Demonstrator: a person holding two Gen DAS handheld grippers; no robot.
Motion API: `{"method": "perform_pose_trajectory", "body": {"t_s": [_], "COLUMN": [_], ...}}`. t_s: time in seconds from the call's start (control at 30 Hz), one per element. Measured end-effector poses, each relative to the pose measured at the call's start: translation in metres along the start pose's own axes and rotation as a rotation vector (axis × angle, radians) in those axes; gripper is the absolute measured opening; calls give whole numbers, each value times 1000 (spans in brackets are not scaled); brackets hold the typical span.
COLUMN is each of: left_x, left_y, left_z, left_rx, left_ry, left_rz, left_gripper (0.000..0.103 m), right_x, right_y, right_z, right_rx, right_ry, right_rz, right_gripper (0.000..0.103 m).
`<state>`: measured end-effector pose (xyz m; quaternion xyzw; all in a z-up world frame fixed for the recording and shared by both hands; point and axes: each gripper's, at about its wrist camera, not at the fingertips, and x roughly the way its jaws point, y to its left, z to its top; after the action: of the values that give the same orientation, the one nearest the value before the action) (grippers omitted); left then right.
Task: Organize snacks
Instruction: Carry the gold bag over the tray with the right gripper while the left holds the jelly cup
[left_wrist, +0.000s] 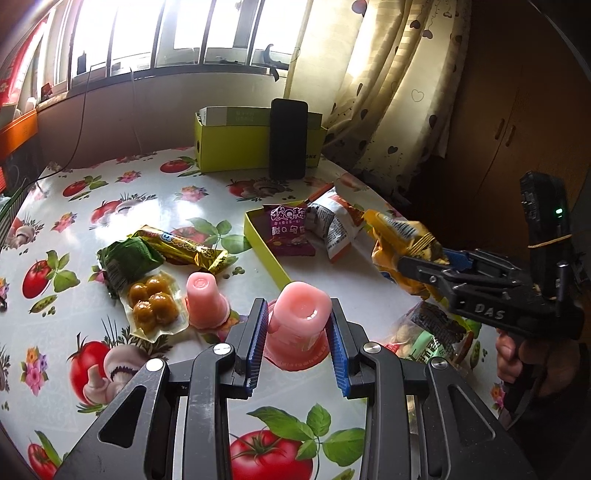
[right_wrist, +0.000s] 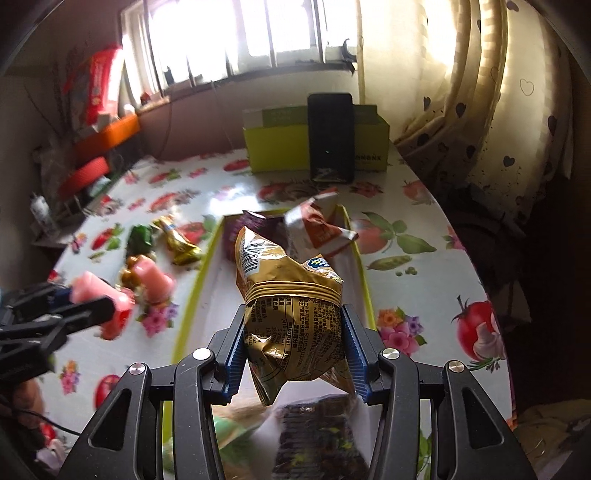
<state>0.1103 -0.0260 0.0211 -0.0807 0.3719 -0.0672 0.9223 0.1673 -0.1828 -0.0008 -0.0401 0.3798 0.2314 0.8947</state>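
Snacks status, from the fingers outward. Left gripper (left_wrist: 297, 332): its blue fingers (left_wrist: 255, 343) pinch a pink jelly cup (left_wrist: 300, 314) on both sides, cup upside down with the wide rim toward the bench (left_wrist: 166, 206). Whether the rim touches the bench, I can't tell.

Right gripper (right_wrist: 293, 345): fingers (right_wrist: 354, 354) pinching a gold snack bag (right_wrist: 291, 295) near its crimped lower part. Bag is crumpled and sticks out ahead of the fingers, over the yellow-green tray (right_wrist: 364, 273), not resting in it. Person's hand (left_wrist: 517, 354) on the right gripper's handle shows in the left wrist view.

Tray contents: purple packet (left_wrist: 291, 232) at the far end, red-and-white packet (left_wrist: 336, 229) beside it. Near end, under the right gripper: a dark packet (right_wrist: 317, 435) and a green-and-white one (right_wrist: 229, 432), blurred.

Loose on the bench, left of the tray: second pink jelly cup (left_wrist: 205, 299), also upside down; clear pack of brown balls (left_wrist: 153, 306) just beside it; green packet (left_wrist: 127, 262); long gold bar (left_wrist: 184, 251) partly over the green one.

Far end of the bench: yellow-green box (left_wrist: 236, 147), dark phone (left_wrist: 288, 140) propped upright against its front. Curtain (left_wrist: 388, 92) to the right.
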Motion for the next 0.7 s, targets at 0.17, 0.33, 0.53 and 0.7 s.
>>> {"method": "perform_pose_trajectory", "body": {"t_s": [0.17,0.33,0.53,0.7], "left_x": [3,8,15,19], "left_y": [-1,-2,-4,-9], "left_z": [1,2,3,5], "left_rx": [3,5,10,22], "left_ry": [4,12,22,29], "left_rz": [-3,-7,-13,-20], "left_gripper": [33,33,33,33], "right_x": [26,20,1,15], "right_y": [-6,-6,-4,-8], "right_z": [-4,-5,-3,-6], "right_rx": [-4,-6,0,-8], "right_ry": [74,59,-3,56], "right_rz": [-49,-27,-16,-32], "right_gripper": [50,57,58,58]}}
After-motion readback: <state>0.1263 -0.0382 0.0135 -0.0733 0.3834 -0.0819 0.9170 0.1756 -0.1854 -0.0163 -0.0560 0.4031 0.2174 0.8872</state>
